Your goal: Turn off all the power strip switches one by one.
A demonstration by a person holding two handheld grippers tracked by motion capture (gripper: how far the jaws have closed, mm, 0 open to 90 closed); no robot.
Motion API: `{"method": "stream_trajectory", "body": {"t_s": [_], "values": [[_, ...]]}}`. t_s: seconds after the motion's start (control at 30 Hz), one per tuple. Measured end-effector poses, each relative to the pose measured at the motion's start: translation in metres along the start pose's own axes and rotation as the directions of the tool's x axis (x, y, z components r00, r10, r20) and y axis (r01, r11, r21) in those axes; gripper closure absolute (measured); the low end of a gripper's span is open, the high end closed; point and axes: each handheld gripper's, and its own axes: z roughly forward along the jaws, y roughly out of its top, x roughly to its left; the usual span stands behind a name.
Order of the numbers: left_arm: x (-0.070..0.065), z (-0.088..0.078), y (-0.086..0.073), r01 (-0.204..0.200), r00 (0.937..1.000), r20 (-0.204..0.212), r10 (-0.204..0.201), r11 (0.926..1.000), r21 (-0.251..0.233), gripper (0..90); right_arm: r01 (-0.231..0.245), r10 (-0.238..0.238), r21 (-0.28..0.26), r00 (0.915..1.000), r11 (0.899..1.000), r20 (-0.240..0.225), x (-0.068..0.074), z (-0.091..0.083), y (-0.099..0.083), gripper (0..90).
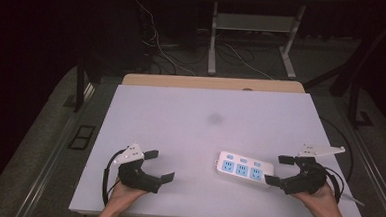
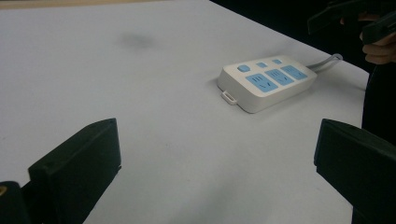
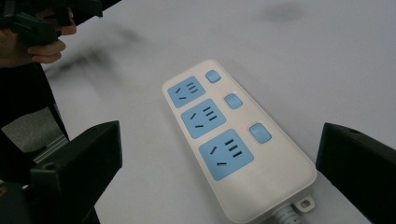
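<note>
Two grippers, left gripper (image 1: 155,166) & right gripper (image 1: 280,169), sit w/ jaws wide apart, gripping nothing, low over the white bench (image 1: 190,118); power strip (image 1: 244,169) lies just beside right's jaws, its grey cable (image 2: 327,60) seen in left gripper view.

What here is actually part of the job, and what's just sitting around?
Likely part of the job:
power strip
left gripper
right gripper

Just there:
table
dark smudge on it
cables on the floor behind
</note>
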Motion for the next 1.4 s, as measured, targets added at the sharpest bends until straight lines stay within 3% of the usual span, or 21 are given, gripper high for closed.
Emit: {"method": "stream_trajectory", "body": {"t_s": [0.47, 0.87, 1.07, 1.4], "values": [[0.0, 0.0, 0.0, 0.007, 1.0, -0.002, -0.007, 1.0, -0.002, 0.0, 0.009, -0.009, 0.038, 0.9999, 0.999, 0.005, -0.011, -0.003, 0.012, 0.2], [0.001, 0.0, -0.001, 0.006, 1.0, -0.004, -0.006, 1.0, -0.003, 0.0, 0.034, -0.034, 0.108, 0.9994, 0.994, 0.006, -0.017, 0.001, 0.022, 0.2], [0.001, 0.0, -0.001, 0.007, 1.0, -0.005, -0.007, 1.0, -0.002, 0.0, 0.061, -0.061, 0.165, 0.9981, 0.984, -0.003, -0.017, 0.007, 0.028, 0.2], [0.001, 0.001, -0.001, 0.006, 1.0, -0.006, -0.006, 1.0, 0.001, 0.0, 0.117, -0.116, 0.269, 0.9931, 0.956, -0.016, -0.016, 0.02, 0.041, 0.2]]}}
